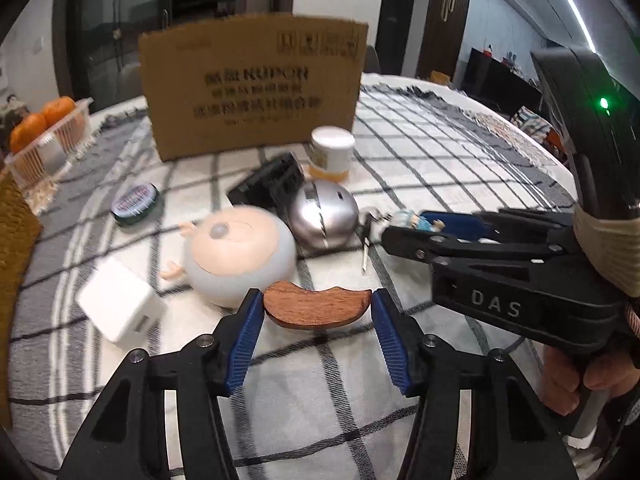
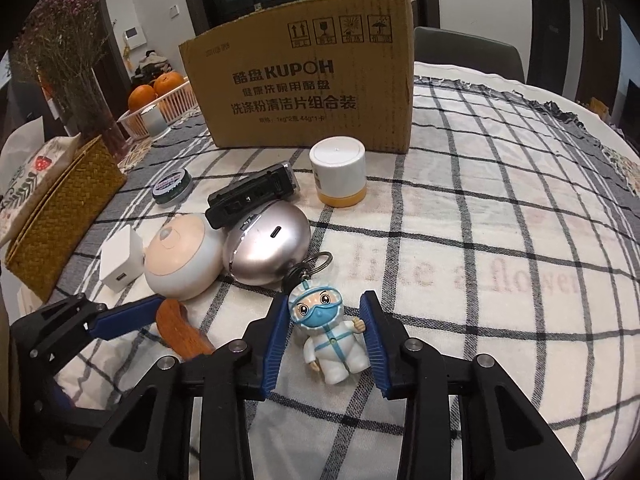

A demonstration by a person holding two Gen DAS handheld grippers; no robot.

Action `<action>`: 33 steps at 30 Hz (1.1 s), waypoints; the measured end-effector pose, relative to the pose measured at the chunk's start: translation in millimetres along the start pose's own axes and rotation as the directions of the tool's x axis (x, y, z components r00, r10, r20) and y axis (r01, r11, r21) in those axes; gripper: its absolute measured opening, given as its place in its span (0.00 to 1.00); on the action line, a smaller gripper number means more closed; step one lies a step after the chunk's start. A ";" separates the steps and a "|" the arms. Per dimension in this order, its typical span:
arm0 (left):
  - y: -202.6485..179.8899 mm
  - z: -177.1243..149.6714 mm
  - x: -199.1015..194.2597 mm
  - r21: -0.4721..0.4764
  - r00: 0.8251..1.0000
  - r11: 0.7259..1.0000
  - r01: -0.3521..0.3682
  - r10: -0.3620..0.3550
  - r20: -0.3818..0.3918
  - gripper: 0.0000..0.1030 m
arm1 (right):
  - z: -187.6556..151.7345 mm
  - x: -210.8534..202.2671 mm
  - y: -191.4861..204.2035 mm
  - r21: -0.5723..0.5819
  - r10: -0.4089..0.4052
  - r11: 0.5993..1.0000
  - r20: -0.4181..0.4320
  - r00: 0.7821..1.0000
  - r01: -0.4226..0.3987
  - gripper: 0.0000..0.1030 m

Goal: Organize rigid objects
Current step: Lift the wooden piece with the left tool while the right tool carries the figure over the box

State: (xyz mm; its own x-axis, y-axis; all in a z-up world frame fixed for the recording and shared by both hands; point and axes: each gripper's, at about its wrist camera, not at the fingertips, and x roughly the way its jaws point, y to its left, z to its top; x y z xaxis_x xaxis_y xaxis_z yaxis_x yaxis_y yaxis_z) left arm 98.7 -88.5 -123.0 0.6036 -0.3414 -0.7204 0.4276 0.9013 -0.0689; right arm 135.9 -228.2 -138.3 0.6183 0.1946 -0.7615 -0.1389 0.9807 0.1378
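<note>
My left gripper is open, its blue pads on either side of a curved brown wooden piece lying on the checked cloth; the pads stand just off its ends. My right gripper is open around a small white-and-blue figurine keychain lying on the cloth. A round cream doll head, a silver egg-shaped device, a black device, a white charger cube, a green tin and a white-capped jar lie behind. The cardboard box stands at the back.
A woven basket and a vase of dried flowers stand at the left. A plastic basket with oranges sits left of the box. The checked cloth spreads to the right, ending at the table edge.
</note>
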 end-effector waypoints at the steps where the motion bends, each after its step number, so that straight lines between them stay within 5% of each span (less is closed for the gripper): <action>1: 0.0 1.1 -3.0 0.001 1.000 1.000 -0.007 0.007 0.012 0.53 | -0.2 -2.5 0.3 0.003 -0.005 1.000 0.005 1.000 0.005 0.36; 13: 11.4 15.3 -34.0 -0.027 0.988 0.995 -0.097 0.100 0.118 0.53 | 3.3 -30.5 9.2 0.012 -0.034 0.999 0.073 0.997 0.034 0.36; 33: 29.2 66.1 -85.1 -0.092 0.938 0.983 -0.159 0.179 0.298 0.53 | 42.6 -84.2 28.1 0.065 -0.089 0.995 0.235 0.968 0.076 0.37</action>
State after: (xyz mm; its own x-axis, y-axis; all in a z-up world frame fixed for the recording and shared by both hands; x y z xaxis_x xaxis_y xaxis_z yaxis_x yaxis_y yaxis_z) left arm 104.3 -50.8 -18.1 0.8432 -0.2378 -0.4822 0.2627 0.9647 -0.0163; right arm 112.9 -216.2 -43.4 0.7929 0.1058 -0.6001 -0.0410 0.9918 0.1206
